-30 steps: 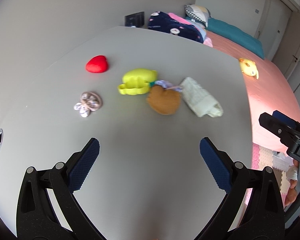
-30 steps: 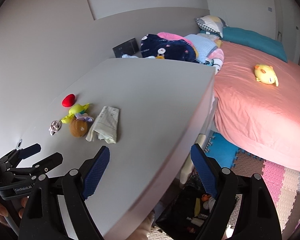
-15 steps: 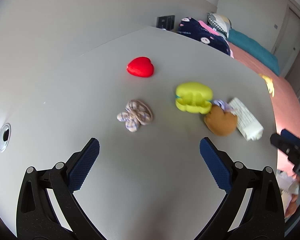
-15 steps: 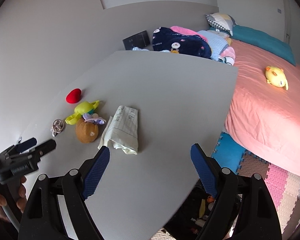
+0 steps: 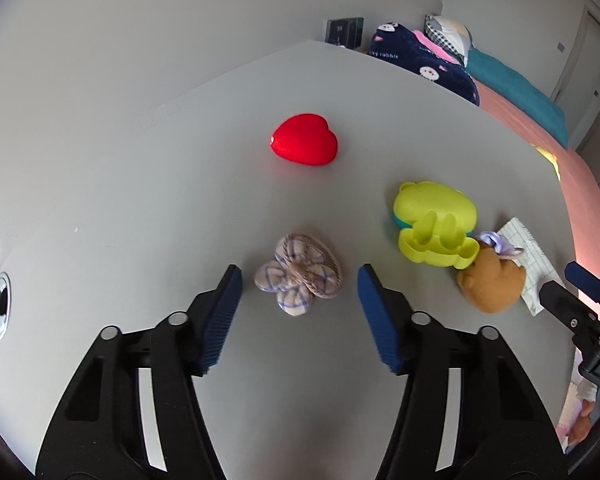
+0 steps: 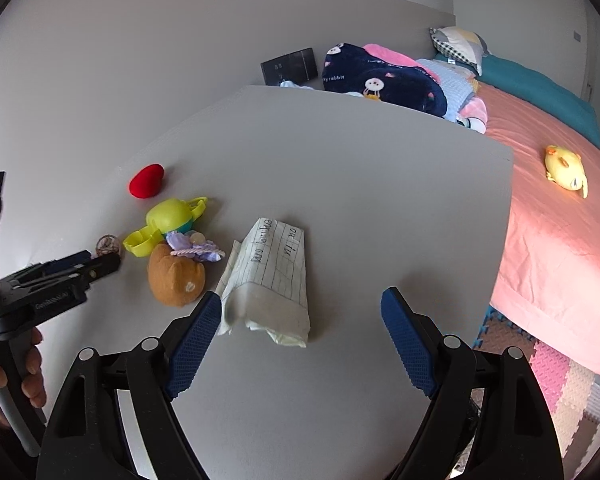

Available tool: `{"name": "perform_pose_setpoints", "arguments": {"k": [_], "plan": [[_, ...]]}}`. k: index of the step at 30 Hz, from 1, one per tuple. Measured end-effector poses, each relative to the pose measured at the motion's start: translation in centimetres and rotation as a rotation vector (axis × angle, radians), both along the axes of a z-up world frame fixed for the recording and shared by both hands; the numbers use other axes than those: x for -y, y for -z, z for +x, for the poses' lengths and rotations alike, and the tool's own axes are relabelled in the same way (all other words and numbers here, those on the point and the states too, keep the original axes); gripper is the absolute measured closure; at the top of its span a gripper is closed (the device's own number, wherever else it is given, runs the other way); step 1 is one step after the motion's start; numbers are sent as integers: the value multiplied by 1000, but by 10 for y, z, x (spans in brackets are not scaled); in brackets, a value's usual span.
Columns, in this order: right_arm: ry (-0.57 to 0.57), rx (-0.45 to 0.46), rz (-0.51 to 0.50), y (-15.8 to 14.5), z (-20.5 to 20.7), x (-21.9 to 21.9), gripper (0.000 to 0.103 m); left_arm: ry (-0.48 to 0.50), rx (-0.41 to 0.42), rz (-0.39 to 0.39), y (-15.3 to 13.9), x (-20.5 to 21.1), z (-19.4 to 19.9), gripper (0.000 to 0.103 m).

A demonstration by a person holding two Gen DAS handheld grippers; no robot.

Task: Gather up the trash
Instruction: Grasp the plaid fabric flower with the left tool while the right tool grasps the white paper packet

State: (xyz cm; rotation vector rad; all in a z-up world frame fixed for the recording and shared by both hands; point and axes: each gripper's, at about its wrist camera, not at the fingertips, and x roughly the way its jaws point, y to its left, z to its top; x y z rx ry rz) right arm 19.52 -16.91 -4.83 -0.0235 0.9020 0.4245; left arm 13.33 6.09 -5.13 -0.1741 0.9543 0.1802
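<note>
- Step in hand: we judge this to be the approach-and-align phase of collecting trash. Nothing is gripped yet by either tool.
- Left gripper (image 5: 300,300): its jaws have just been closing from wide to roughly half span. The checked fabric bow (image 5: 299,278) lies on the grey table (image 5: 140,200) just ahead of the tips and centred on the gap; the pads do not touch it, so we class the jaws as open.
- Right gripper (image 6: 300,320): jaws stand wide, nothing pressed. The folded lined paper (image 6: 276,276), which we take for the trash item, lies just ahead of the gap, its near corner close beside the left-hand pad (image 6: 194,332).
- Other items: the red heart (image 5: 304,145) lies well beyond the left jaws. The yellow-green case (image 5: 436,224) and the brown plush (image 5: 492,284) lie off to the right of them, between the two tools.
- Next move, our judgement: advance each tool until its item sits fully between the pads, then close. The paper is wide and soft, so we expect the right jaws to need a low, centred bite.
- Change from the earlier frames: both item groups now appear larger and nearer the tips in each wrist view. The bow was left of the left jaws' centre line; it is now centred.
</note>
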Motion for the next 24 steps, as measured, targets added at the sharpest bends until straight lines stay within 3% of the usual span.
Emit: {"name": "perform_pose_setpoints", "arguments": {"k": [4, 11, 15, 24], "plan": [[3, -11, -11, 5, 7, -6, 20, 8, 6, 7, 0, -1, 1, 60], [-10, -3, -60, 8, 13, -16, 40, 45, 28, 142, 3, 10, 0, 68], [-27, -3, -56, 7, 13, -19, 58, 28, 37, 85, 2, 4, -1, 71], [-34, -4, -19, 6, 10, -16, 69, 9, 39, 84, 2, 3, -1, 81]]}}
